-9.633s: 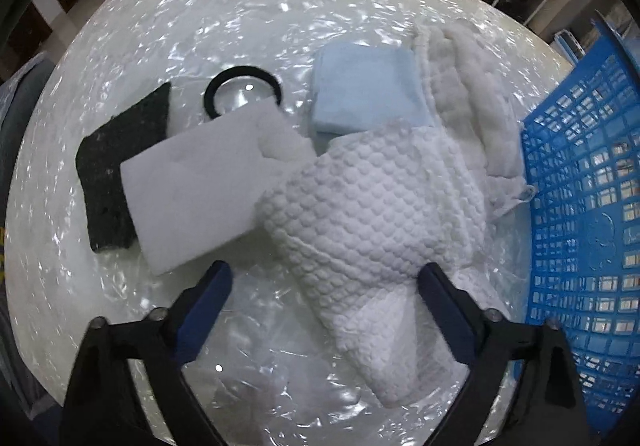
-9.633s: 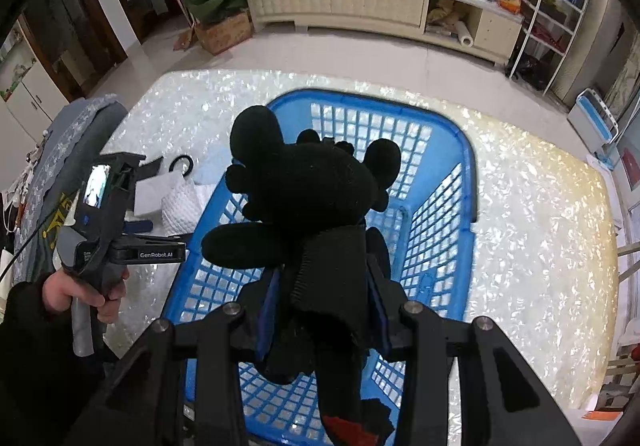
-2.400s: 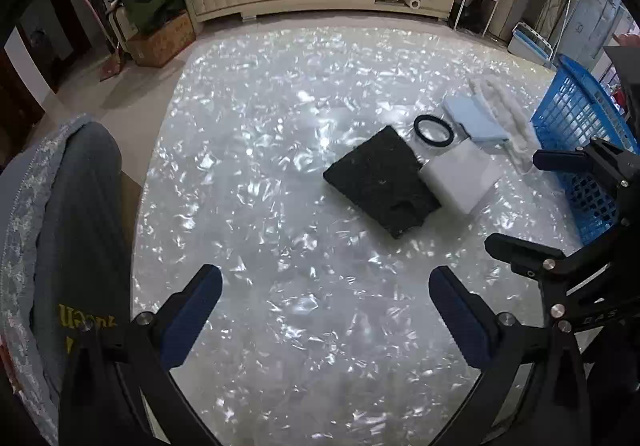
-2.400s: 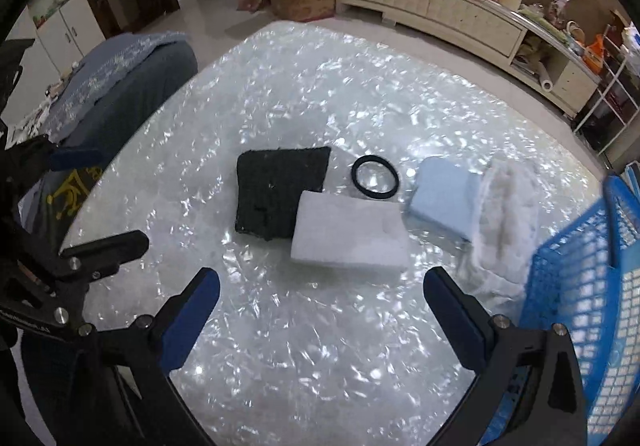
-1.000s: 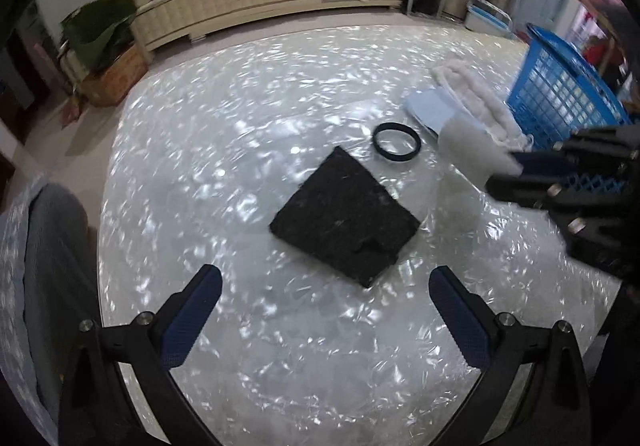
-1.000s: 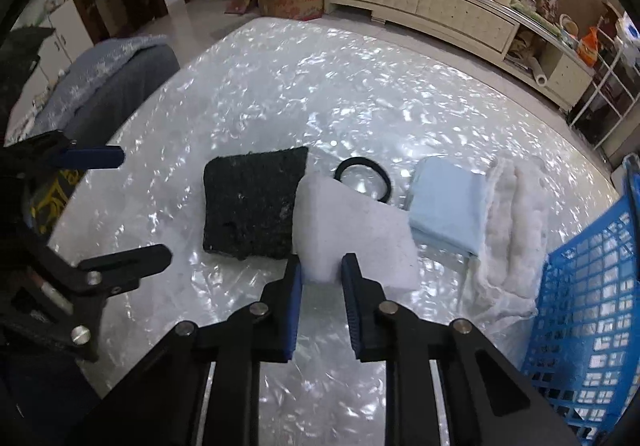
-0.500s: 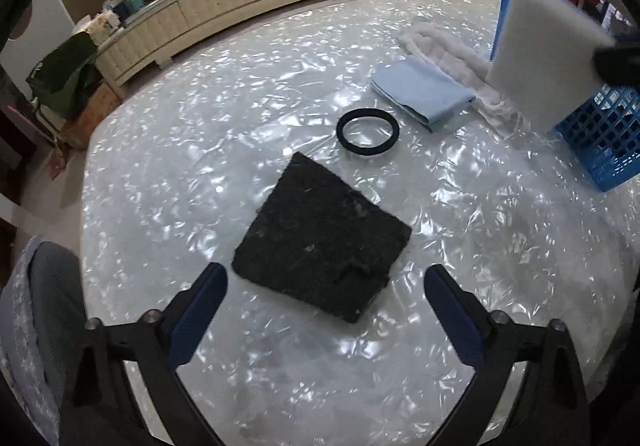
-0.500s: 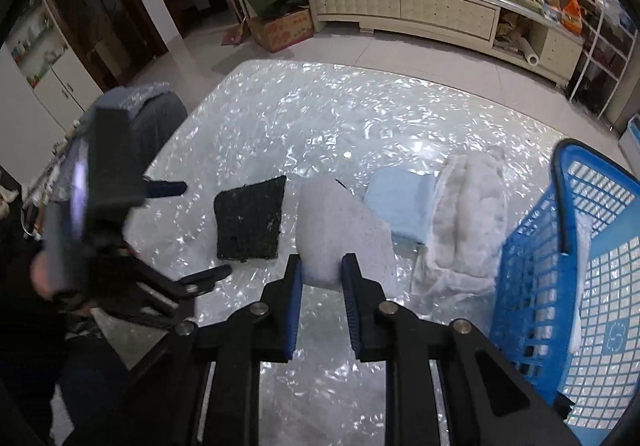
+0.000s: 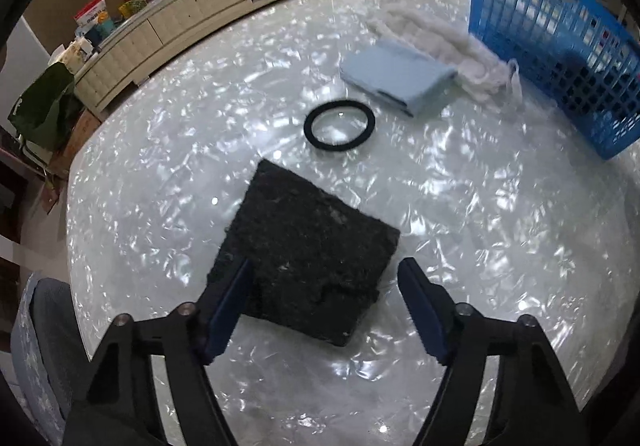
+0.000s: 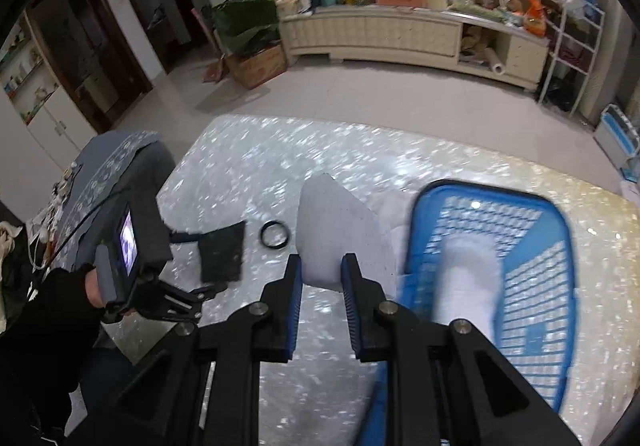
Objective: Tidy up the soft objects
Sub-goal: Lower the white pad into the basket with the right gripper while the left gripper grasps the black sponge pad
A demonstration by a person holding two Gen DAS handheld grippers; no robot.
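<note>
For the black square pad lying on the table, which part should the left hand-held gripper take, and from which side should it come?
Probably the near edge of the black pad, approached from the near side. The pad lies flat and thick, its near corner already between the open fingers of the left hand-held gripper, and is too wide to span, so pinch that edge by its thickness. The black ring lies apart.

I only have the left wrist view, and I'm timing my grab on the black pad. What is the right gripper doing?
Observer: The right gripper is shut on the white foam pad, held in the air and, in its own view, left of the blue basket.
Operator: Is anything inside the basket?
Observer: Yes, a white cloth lies in it, blurred.
</note>
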